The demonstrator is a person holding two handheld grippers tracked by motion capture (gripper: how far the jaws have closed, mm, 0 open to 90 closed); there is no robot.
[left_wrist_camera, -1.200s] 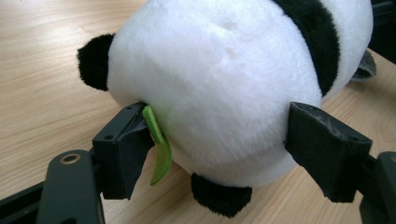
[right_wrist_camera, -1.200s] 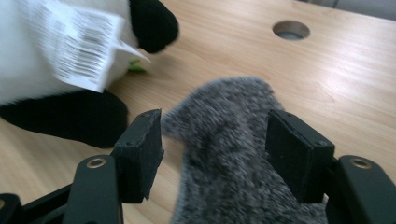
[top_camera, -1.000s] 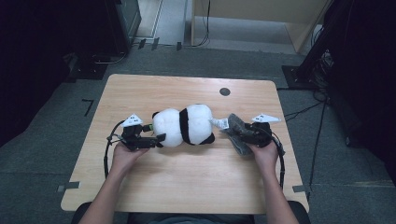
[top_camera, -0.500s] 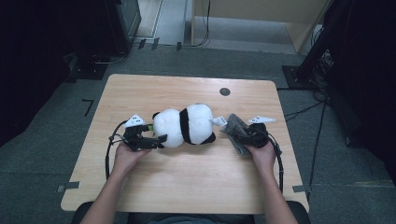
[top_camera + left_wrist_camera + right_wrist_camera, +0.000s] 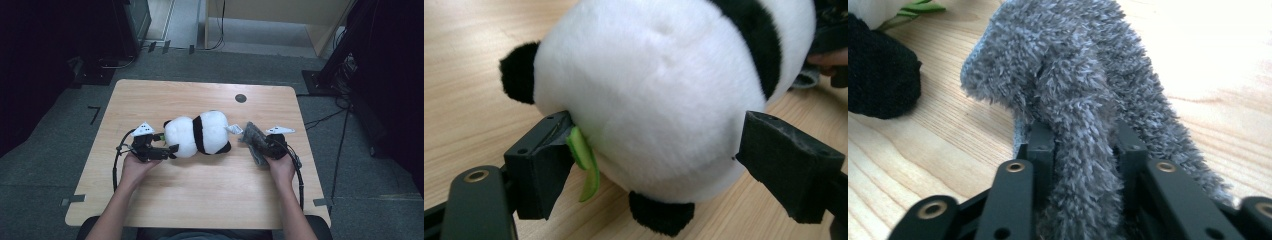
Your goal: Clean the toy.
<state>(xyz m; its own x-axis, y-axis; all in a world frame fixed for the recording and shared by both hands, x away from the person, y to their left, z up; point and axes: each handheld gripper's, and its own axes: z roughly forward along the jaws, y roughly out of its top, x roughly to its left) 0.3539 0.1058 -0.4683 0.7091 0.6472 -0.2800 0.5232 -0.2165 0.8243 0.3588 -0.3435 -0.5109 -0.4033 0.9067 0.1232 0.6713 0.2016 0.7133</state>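
Observation:
A plush panda lies on its side in the middle of the wooden table. My left gripper straddles its white head. The jaws stand wide, have just closed a little, and both pads touch the fur. A green felt leaf hangs by the left pad. To the panda's right, my right gripper holds a grey fuzzy cloth. Its jaws have just closed, and they pinch a fold of the cloth. A black paw of the panda lies left of the cloth.
A small black round hole sits in the tabletop behind the panda. A white tag sticks out of the panda toward the cloth. Dark equipment and cables surround the table on the floor.
The grey cloth looks slightly more bunched at the right gripper. The panda and the left gripper stay where they were.

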